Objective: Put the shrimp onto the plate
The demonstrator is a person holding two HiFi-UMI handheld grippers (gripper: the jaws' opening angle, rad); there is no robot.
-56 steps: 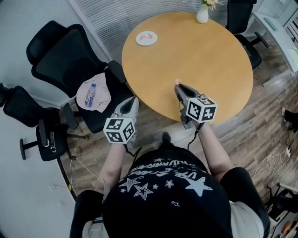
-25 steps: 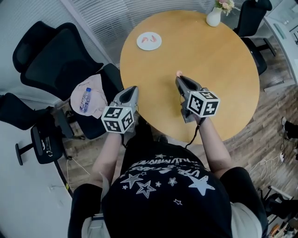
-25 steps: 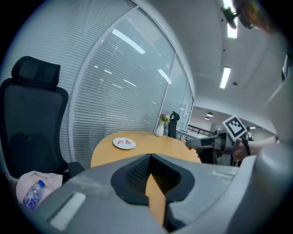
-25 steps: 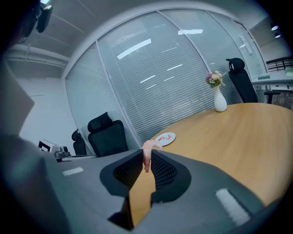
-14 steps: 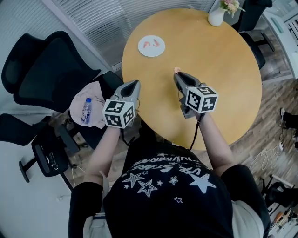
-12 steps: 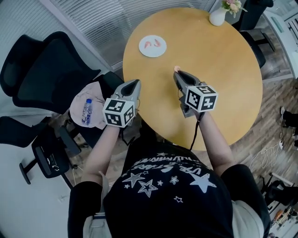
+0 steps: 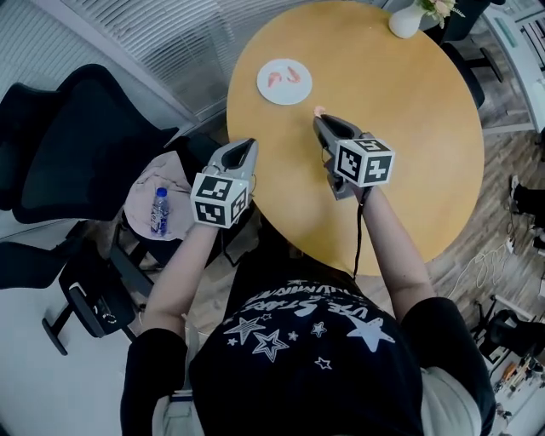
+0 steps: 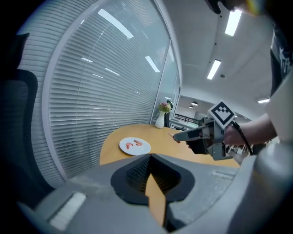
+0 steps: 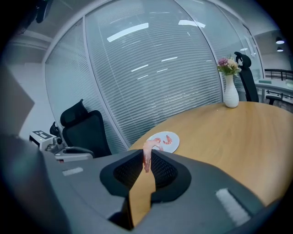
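A pink shrimp (image 9: 147, 159) hangs pinched between the tips of my right gripper (image 9: 146, 151), which is shut on it. In the head view that gripper (image 7: 318, 119) hovers over the round wooden table (image 7: 409, 128), a short way below and right of the white plate (image 7: 284, 92). Two shrimps (image 7: 274, 78) lie on that plate (image 9: 170, 146). My left gripper (image 7: 248, 143) is held off the table's left edge, shut with nothing in it (image 8: 149, 156). From it I see the plate (image 8: 134, 150) and the right gripper (image 8: 183, 136).
A white vase with flowers (image 7: 406, 19) stands at the table's far side. Black office chairs (image 7: 94, 128) stand to the left, one carrying a cloth and a water bottle (image 7: 159, 211). Another chair (image 9: 87, 128) is by the blinds.
The person has stepped closer to the table. My right gripper has carried the shrimp forward toward the plate. The left gripper has come up beside the table's edge.
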